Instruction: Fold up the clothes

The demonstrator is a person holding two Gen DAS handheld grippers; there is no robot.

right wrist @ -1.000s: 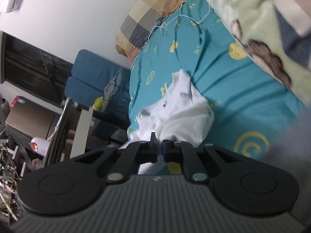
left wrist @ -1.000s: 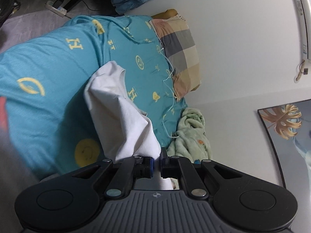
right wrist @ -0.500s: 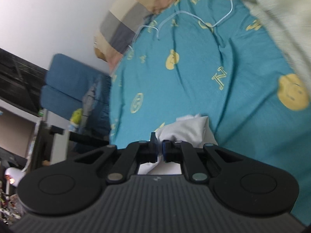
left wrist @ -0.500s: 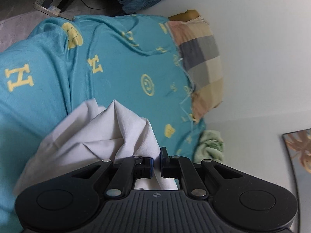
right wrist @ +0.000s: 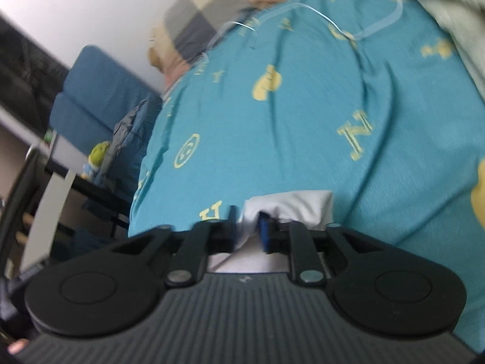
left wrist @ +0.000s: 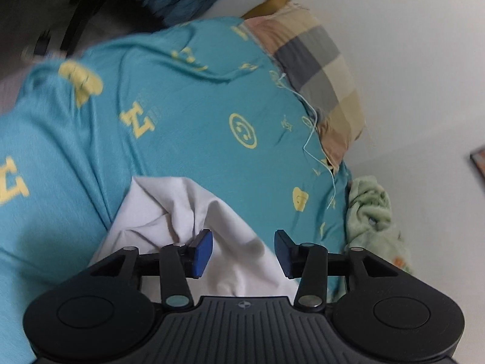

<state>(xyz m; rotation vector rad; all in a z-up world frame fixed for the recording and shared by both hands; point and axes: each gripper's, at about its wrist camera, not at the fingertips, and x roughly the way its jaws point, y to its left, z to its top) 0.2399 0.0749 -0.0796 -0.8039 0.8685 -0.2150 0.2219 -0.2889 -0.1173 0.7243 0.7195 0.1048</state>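
A white garment lies crumpled on the bed, which is covered by a teal sheet printed with yellow letters and smiley faces. The left claw is opening: its blue pads stand well apart, with a fold of the garment lying loose between them and pressed by neither, so the cloth is released. In the right wrist view the same garment shows as a small bunched white mass on the sheet, just ahead of the right claw. That claw is opening too; a tuck of white cloth sits in the narrow gap between its pads, and the blur makes it hard to tell whether the cloth touches them, though a gap shows on the left side. A checked pillow lies at the head of the bed against the white wall, and a pale green blanket is bunched at the bed's far edge. A thin white cord trails across the sheet near the pillow.
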